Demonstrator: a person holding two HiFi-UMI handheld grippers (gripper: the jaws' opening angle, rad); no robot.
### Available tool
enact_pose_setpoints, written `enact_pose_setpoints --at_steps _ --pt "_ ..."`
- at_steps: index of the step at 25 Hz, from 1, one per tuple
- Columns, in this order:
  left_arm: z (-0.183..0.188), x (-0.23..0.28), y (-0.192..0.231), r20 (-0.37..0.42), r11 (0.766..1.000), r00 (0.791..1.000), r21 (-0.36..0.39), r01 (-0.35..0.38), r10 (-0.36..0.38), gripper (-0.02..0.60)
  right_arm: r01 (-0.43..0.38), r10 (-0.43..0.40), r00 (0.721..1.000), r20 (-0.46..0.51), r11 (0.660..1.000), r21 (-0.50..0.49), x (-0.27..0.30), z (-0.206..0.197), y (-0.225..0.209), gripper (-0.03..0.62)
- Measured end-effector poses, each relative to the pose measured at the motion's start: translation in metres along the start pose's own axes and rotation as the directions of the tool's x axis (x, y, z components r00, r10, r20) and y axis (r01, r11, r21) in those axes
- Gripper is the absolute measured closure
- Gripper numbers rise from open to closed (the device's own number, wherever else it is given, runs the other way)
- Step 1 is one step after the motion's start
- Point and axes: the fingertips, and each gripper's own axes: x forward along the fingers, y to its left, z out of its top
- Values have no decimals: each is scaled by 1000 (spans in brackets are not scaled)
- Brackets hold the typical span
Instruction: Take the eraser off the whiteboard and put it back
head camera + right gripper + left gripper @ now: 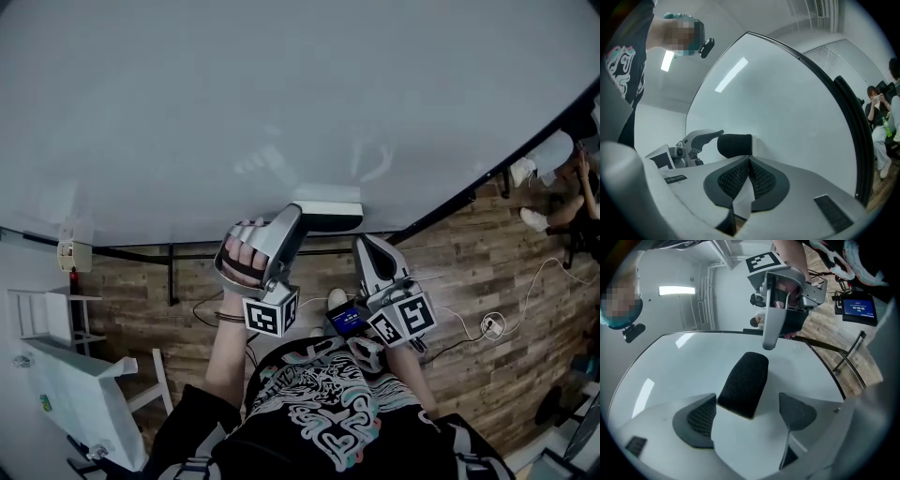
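Observation:
The eraser [330,215] sits against the whiteboard [234,112], near its lower edge in the head view. In the left gripper view its black felt back [743,383] lies between the two pads of my left gripper [747,400], which is open. The right pad [797,411] stands clear of the eraser and the left pad [696,420] is close beside it. My right gripper [749,161] is shut with nothing in it and hovers just right of the eraser [736,145], tip toward the board. The left gripper's finger [701,137] shows beside the eraser there.
Below the board runs a dark frame over a wood-plank floor [469,281] with cables. A small device with a blue screen [349,321] lies near my feet. White furniture [75,394] stands at lower left. A seated person [881,122] is at the far right.

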Motion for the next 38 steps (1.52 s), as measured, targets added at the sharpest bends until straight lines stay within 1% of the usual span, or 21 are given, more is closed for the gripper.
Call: enact_pose_setpoints --at_steps 6,13,22,23,25,32,38 --pt "1 5 3 -1 999 1000 48 -20 20 173 -17 17 1000 -4 1000 13 3 -2 0 565" --pt "2 5 5 10 998 1000 53 -25 24 181 -39 39 999 -15 999 16 8 -5 4 565" --pt "3 5 9 31 998 999 54 -24 23 179 -48 48 998 -32 999 26 11 -10 4 565" --pt "4 5 12 34 998 999 49 -31 30 190 -49 50 998 -34 998 27 11 -10 4 565" --pt "5 4 17 40 998 998 40 -47 46 264 -50 51 998 -34 998 30 11 -10 3 565" --pt "5 3 14 45 998 998 42 -55 53 270 -47 48 998 -33 998 29 8 -10 3 565" --pt "4 3 14 30 998 998 8 -59 59 276 -37 39 998 -44 999 26 2 -11 5 565"
